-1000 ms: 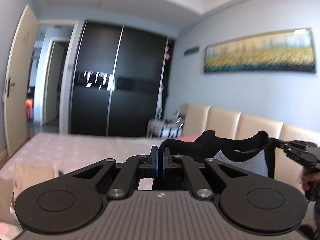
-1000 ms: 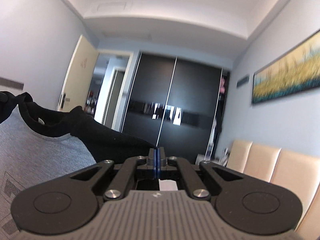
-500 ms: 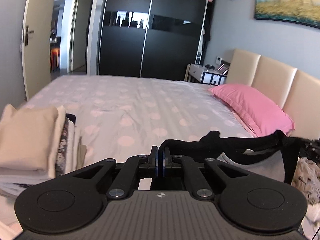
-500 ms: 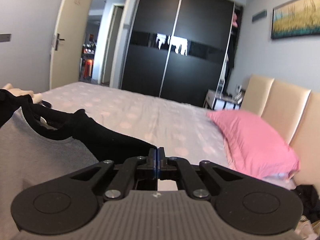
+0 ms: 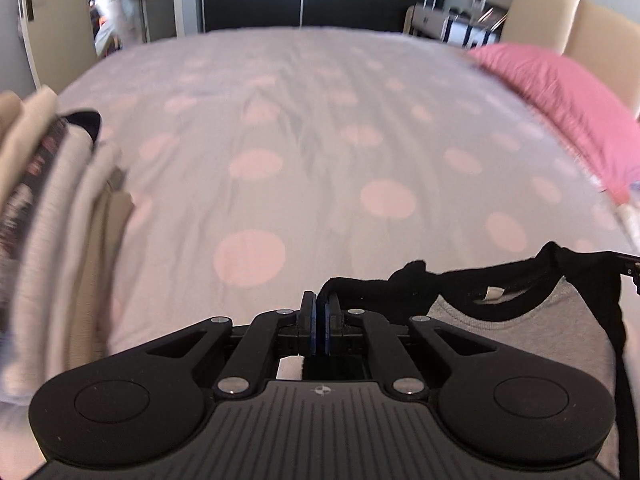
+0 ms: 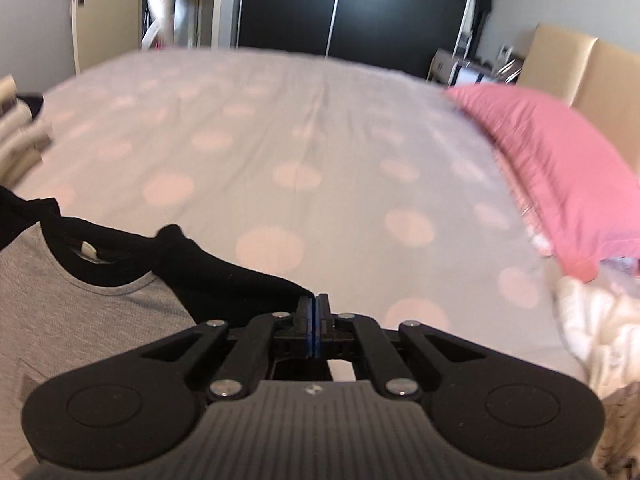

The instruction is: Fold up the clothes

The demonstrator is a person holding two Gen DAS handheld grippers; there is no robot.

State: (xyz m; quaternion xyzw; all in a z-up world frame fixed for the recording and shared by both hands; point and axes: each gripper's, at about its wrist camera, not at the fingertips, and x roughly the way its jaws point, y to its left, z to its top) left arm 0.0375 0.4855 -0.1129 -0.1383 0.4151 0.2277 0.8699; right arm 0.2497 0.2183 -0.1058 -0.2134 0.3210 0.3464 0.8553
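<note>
At far left, a stack of folded clothes (image 5: 44,208) rests on the polka-dot bedspread (image 5: 320,140), indicating earlier items are done; left gripper (image 5: 320,312) and right gripper (image 6: 312,312) are each clamped on a black shoulder of the grey raglan shirt (image 6: 80,328), held spread above the bed; laying flat and folding remain.

We see the stack of folded clothes (image 5: 44,208) smeared by blur and cut off at the left edge of the left wrist view. The grey shirt (image 6: 80,328) runs off the left and bottom edges of the right wrist view, its lower part hidden behind the right tool (image 6: 312,316). The pink pillow (image 6: 560,184) is blurred and cut off on the right.
</note>
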